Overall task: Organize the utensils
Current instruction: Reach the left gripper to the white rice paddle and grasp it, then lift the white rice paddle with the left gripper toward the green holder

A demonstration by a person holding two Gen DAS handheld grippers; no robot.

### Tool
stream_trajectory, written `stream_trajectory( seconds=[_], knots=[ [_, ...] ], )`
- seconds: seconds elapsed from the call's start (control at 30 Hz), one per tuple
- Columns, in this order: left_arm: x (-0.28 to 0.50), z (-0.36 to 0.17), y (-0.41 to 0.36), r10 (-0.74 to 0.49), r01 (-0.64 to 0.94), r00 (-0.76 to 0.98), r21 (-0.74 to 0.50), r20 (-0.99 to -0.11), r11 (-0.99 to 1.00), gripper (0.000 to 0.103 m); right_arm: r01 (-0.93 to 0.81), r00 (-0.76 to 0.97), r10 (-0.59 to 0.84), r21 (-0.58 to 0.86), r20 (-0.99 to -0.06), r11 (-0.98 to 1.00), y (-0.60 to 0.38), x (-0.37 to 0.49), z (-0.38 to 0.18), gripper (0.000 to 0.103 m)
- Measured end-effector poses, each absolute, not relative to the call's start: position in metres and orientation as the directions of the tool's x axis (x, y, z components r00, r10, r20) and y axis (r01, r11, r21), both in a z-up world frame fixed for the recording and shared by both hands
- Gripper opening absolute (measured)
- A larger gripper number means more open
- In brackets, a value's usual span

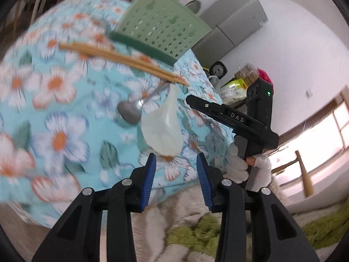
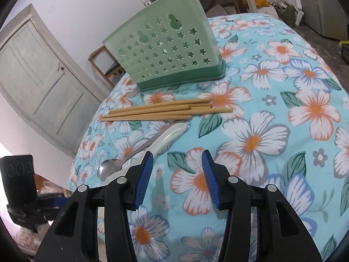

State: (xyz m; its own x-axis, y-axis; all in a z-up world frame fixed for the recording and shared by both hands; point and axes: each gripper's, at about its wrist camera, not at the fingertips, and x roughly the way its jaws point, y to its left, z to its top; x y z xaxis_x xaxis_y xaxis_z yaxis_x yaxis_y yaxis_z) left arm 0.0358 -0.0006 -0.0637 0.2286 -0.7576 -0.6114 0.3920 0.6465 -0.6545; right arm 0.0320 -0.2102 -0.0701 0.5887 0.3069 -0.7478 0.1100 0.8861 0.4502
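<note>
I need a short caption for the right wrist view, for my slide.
Open right tool above floral tablecloth; chopsticks, two spoons and green utensil holder ahead.

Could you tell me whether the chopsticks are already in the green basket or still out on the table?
Out. The chopsticks lie flat on the floral tablecloth in front of the green basket.

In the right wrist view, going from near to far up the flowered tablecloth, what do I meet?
Right gripper with blue ribbed pads, open and empty → shiny metal spoon → bundle of wooden chopsticks → pale green plastic utensil basket with star-shaped holes, standing upright.
</note>
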Motion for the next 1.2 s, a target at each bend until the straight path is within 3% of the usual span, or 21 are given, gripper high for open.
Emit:
stream_trajectory(
  seconds=[0.43,0.57,0.8,1.0,1.2],
  knots=[
    [0.053,-0.102,-0.006,-0.866,0.087,0.186,-0.871,-0.463,0.484,0.041,0.118,0.608,0.320,0.481,-0.727,0.869,-0.218,0.029,-0.070,0.045],
    [0.055,-0.106,-0.008,-0.859,0.030,0.194,-0.872,-0.474,0.488,0.039,0.123,0.616,0.320,0.489,-0.720,0.864,-0.221,0.027,-0.069,0.045],
    [0.060,-0.095,-0.003,-0.794,0.019,0.224,-0.812,-0.566,0.584,0.005,0.123,0.627,0.318,0.493,-0.712,0.861,-0.224,0.025,-0.066,0.045],
    [0.080,-0.071,0.017,-0.716,0.071,0.294,-0.733,-0.633,0.677,0.003,0.115,0.629,0.322,0.494,-0.708,0.862,-0.221,0.026,-0.066,0.045],
    [0.090,-0.086,0.025,-0.702,0.036,0.280,-0.724,-0.655,0.689,0.008,0.113,0.631,0.321,0.493,-0.706,0.863,-0.220,0.026,-0.064,0.045]
  ],
)
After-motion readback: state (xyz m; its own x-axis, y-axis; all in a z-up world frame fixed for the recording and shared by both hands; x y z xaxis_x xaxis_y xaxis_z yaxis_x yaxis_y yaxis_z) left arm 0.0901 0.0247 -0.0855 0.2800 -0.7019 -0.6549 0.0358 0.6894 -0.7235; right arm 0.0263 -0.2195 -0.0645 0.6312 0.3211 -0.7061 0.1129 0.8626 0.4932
